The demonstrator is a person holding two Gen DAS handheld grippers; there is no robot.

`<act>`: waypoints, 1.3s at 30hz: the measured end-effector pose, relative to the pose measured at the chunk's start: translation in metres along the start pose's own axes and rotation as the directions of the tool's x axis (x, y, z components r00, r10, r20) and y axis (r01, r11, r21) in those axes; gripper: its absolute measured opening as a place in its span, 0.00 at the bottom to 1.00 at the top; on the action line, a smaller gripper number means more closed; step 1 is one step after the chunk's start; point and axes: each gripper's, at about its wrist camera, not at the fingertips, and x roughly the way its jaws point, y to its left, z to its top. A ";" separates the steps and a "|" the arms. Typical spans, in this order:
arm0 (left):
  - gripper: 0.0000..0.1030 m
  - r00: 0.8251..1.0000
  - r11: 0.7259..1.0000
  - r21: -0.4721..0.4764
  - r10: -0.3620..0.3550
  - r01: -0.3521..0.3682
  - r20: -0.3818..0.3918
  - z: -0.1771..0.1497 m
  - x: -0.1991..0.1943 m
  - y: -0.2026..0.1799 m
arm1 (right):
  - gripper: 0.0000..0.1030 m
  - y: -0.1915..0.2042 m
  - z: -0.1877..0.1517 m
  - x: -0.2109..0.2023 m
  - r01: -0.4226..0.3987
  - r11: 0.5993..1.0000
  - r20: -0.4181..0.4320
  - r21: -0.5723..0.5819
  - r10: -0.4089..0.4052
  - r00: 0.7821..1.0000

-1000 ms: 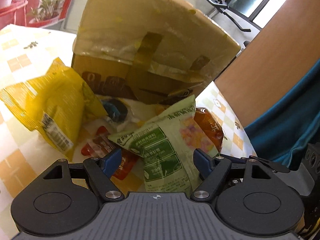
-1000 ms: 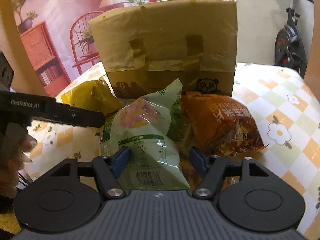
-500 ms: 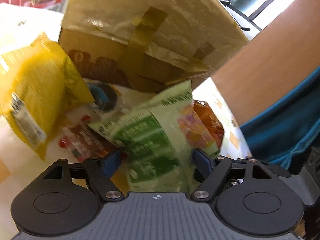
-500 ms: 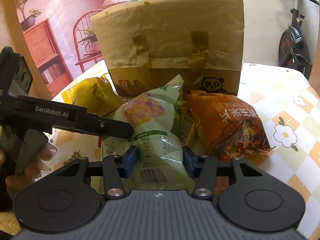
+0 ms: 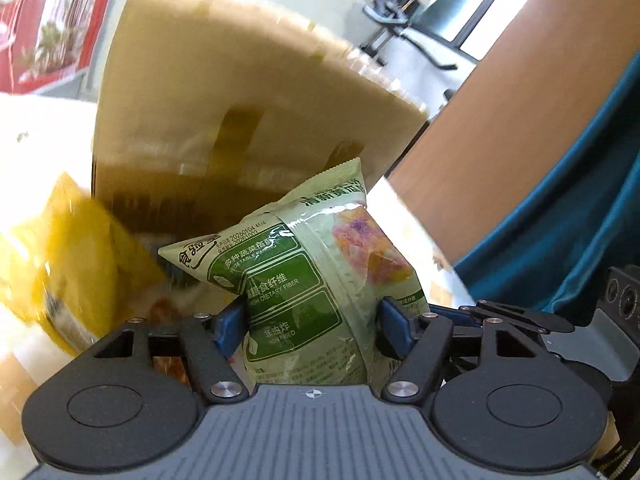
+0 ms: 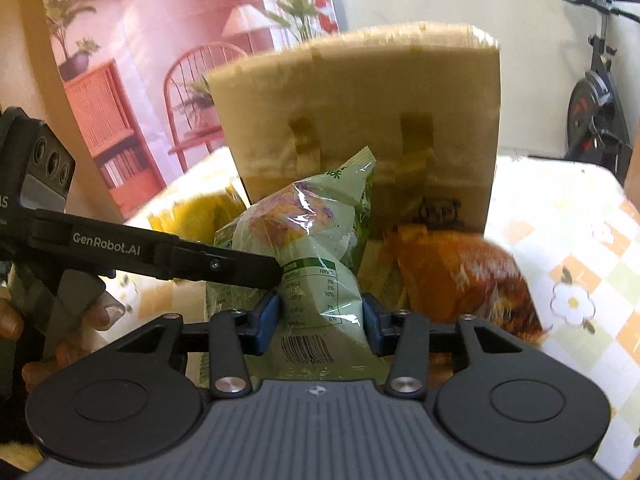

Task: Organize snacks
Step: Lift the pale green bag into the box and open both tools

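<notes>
A green snack bag [image 5: 316,280] is held between both grippers and lifted off the table. My left gripper [image 5: 310,322] is shut on its lower part. My right gripper [image 6: 320,316] is shut on the same green snack bag [image 6: 316,252] near its barcode end. The left gripper's finger [image 6: 224,266] shows from the side in the right wrist view, touching the bag. A tall cardboard box [image 6: 360,128] with an upright taped flap stands just behind the bag; it also shows in the left wrist view [image 5: 240,120].
A yellow snack bag [image 5: 68,264] lies left of the box, also in the right wrist view [image 6: 200,216]. An orange snack bag [image 6: 460,276] lies to the right on the checked tablecloth [image 6: 568,240]. A person in a teal garment [image 5: 568,220] is at right.
Both grippers have closed on the green bag and raised it. The views have moved up toward the box; the orange and yellow bags stay on the table.
</notes>
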 end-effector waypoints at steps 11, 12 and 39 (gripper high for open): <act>0.70 0.987 0.993 0.115 0.010 -0.029 0.158 0.071 -0.036 -0.038 | 0.45 0.011 0.060 -0.034 -0.012 0.999 0.188 -0.047 0.021 0.982; 0.70 0.985 0.991 0.126 0.013 -0.035 0.171 0.078 -0.040 -0.041 | 0.45 0.012 0.065 -0.035 -0.012 0.999 0.201 -0.047 0.021 0.979; 0.70 0.942 0.948 0.201 0.187 -0.248 0.279 0.235 0.009 -0.054 | 0.45 -0.035 0.207 0.049 -0.032 0.999 0.403 0.012 0.024 0.915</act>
